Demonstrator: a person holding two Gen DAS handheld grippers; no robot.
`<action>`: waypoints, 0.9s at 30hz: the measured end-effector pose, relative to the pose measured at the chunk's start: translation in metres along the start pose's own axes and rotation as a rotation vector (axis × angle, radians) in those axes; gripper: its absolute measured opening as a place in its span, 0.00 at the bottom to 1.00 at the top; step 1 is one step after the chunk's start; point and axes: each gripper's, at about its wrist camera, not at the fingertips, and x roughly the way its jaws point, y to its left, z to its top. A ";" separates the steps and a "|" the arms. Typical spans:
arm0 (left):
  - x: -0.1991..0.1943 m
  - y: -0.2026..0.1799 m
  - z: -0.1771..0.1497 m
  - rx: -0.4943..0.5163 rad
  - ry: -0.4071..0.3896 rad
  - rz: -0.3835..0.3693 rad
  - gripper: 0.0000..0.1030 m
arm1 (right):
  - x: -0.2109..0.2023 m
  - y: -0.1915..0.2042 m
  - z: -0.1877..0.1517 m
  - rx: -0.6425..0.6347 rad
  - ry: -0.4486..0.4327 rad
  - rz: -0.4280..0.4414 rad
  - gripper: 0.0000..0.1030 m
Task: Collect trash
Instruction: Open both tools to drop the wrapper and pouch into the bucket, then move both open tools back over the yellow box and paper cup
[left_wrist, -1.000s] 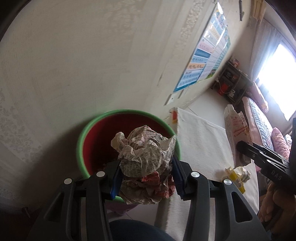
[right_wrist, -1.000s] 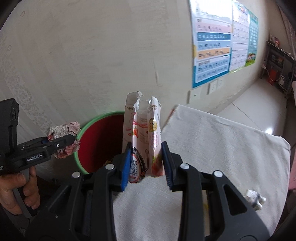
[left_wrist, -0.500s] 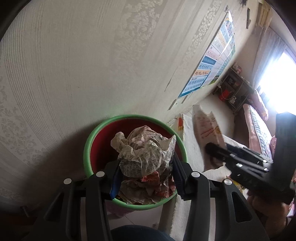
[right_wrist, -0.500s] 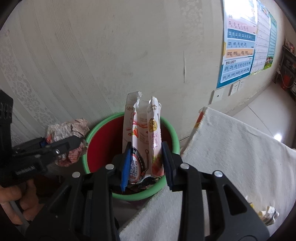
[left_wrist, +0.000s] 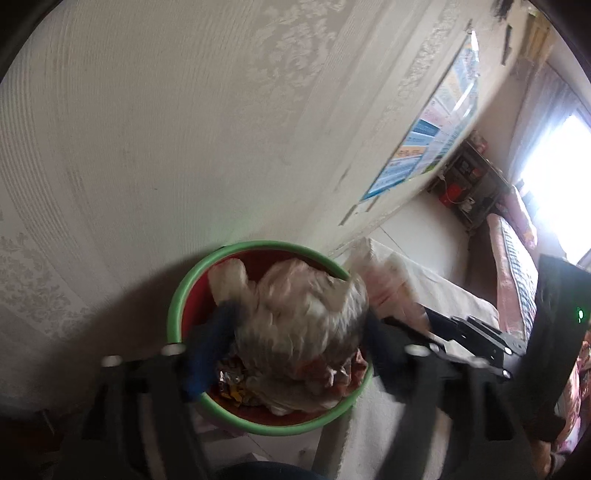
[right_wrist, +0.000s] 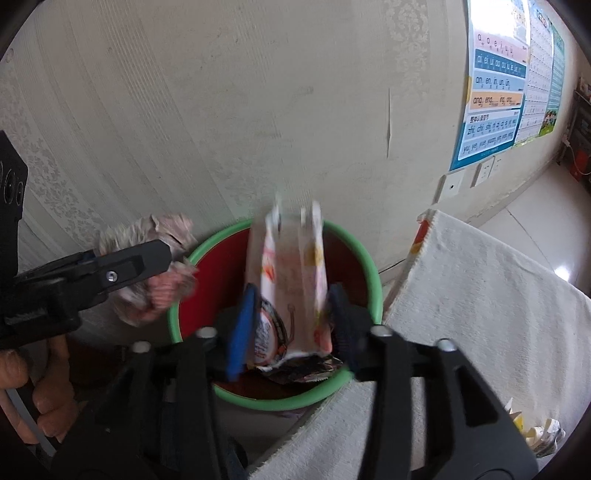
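A red bin with a green rim (left_wrist: 177, 306) stands against the wall, holding some trash. My left gripper (left_wrist: 295, 332) hangs over it, its jaws opening around a crumpled paper ball (left_wrist: 295, 306) that is blurred and looks loose between the pads. In the right wrist view my right gripper (right_wrist: 291, 325) is over the same bin (right_wrist: 369, 273). Its jaws are opening too, and an upright pink-and-white snack wrapper (right_wrist: 291, 280) stands blurred between them with small gaps at the pads. The left gripper (right_wrist: 159, 258) and the paper ball (right_wrist: 147, 295) show at the bin's left side.
A table under a white cloth (right_wrist: 480, 295) adjoins the bin on the right, with small crumpled trash (right_wrist: 543, 435) near its front edge. The wallpapered wall rises close behind the bin, with posters (right_wrist: 495, 92) further right. A hand (right_wrist: 48, 398) grips the left tool.
Both grippers have come over the bin, the right one from above the table. Both pairs of jaws have widened, and the paper ball and the wrapper now look blurred and loose.
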 end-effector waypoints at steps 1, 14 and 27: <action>-0.001 0.002 0.000 -0.009 -0.005 -0.001 0.73 | 0.000 0.000 -0.001 0.007 -0.001 -0.007 0.73; -0.008 -0.003 -0.018 -0.048 -0.010 0.007 0.92 | -0.045 -0.010 -0.036 -0.054 -0.039 -0.089 0.95; 0.009 -0.096 -0.061 0.080 0.072 -0.077 0.92 | -0.111 -0.093 -0.098 0.090 -0.056 -0.182 0.95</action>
